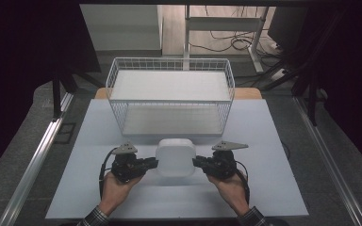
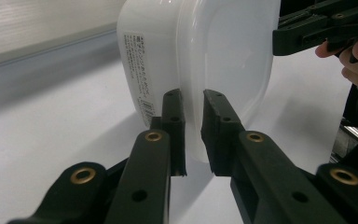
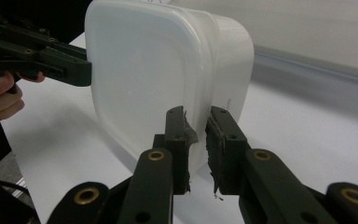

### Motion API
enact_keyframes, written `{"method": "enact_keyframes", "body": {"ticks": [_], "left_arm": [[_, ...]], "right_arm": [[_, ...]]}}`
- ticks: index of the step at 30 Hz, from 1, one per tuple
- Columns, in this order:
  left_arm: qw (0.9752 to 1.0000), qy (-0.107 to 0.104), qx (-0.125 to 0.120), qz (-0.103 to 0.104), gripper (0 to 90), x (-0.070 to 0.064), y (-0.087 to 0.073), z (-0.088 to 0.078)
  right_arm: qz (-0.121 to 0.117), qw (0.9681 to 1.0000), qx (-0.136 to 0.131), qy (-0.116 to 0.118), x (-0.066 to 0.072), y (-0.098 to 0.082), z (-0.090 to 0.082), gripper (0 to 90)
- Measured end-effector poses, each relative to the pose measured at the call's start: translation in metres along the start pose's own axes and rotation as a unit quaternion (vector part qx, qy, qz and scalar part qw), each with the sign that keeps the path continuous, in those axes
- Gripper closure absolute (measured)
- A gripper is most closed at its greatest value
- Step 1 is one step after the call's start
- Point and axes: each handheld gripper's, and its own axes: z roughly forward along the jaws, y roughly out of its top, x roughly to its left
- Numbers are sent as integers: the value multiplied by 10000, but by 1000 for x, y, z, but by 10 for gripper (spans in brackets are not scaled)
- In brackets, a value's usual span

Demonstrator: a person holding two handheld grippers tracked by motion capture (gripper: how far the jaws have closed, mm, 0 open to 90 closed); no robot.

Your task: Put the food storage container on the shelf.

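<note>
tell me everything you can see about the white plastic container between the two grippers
The white plastic container is a rounded-square, translucent tub with a lid. A printed label runs down one side wall. It sits on the white table in front of the wire basket. The left gripper and right gripper each pinch its lid rim from opposite sides.

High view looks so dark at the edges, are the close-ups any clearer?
High view: dim, black corners, only the table lit. Left gripper view: box fairly sharp, label print too small to read. Right gripper view: box clear, background soft.
</note>
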Motion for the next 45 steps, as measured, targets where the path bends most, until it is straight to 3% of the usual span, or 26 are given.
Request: {"method": "enact_keyframes", "body": {"ticks": [17,26,33,44,45], "left_arm": [[9996,113,-218,123,806,1,22,-21],[9984,246,-432,252,806,0,51,-38],[9974,371,-512,358,806,-2,67,-45],[9951,408,-702,569,806,-4,108,-64],[9948,402,-731,587,806,-3,115,-66]], "right_arm": [[-456,9983,-342,82,9,34,-8,784],[-687,9963,-502,108,12,67,-15,785],[-697,9957,-601,112,11,85,-19,785],[-727,9936,-848,156,11,116,-30,784],[-727,9931,-903,155,11,125,-32,784]]}}
